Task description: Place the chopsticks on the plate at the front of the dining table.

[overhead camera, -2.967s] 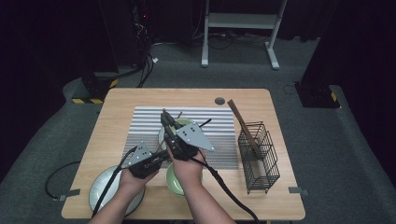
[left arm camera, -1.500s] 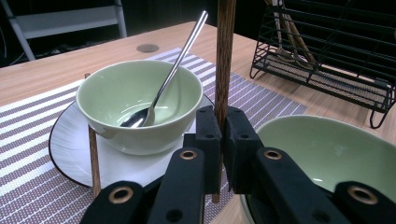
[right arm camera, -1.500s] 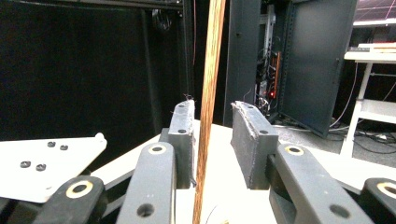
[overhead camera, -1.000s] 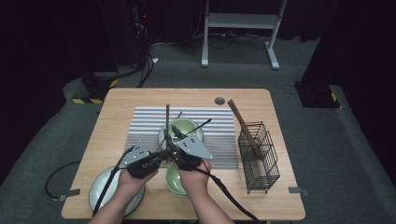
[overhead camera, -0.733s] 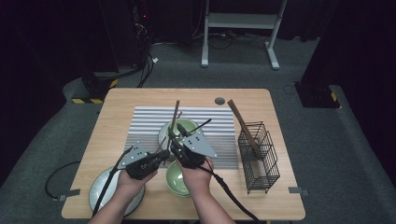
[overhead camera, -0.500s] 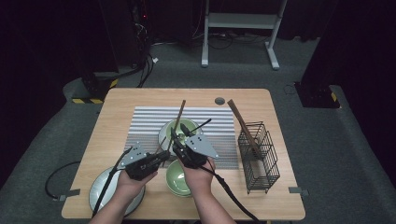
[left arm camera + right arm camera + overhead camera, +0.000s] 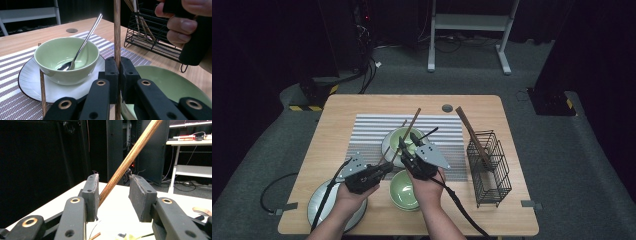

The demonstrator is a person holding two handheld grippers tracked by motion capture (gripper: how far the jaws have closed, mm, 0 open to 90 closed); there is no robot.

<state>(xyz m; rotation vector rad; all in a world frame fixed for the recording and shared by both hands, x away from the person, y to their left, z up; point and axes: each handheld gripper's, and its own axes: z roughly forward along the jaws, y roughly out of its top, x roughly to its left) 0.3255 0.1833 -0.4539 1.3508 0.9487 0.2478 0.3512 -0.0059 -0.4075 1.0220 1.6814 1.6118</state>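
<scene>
1. The left gripper [image 7: 117, 75] has its fingers [image 7: 111, 75] clamped tight on a wooden chopstick [image 7: 117, 32], which stands nearly upright between them in the left gripper view.
2. The right gripper [image 7: 113, 195] has its fingers [image 7: 91, 192] standing apart; they have just been opening. The same chopstick [image 7: 130, 157] slants up between them toward 1 o'clock, leaning on the left pad and clear of the right one.
3. In the high view the chopstick [image 7: 408, 134] rises from the left gripper [image 7: 379, 172] toward 1 o'clock, past the right gripper [image 7: 409, 150], above the green bowl [image 7: 398, 142] on its white plate [image 7: 388, 146].
4. A spoon [image 7: 82, 47] rests in that bowl, and a second chopstick [image 7: 42, 82] leans at the plate's 9 o'clock edge. A wire rack [image 7: 489, 167] stands at 3 o'clock on the surface [image 7: 342, 112].
5. Risk, as I judge it: with one pinch low on the stick, it may pivot or slip and fall into the bowl, knocking the spoon.
</scene>
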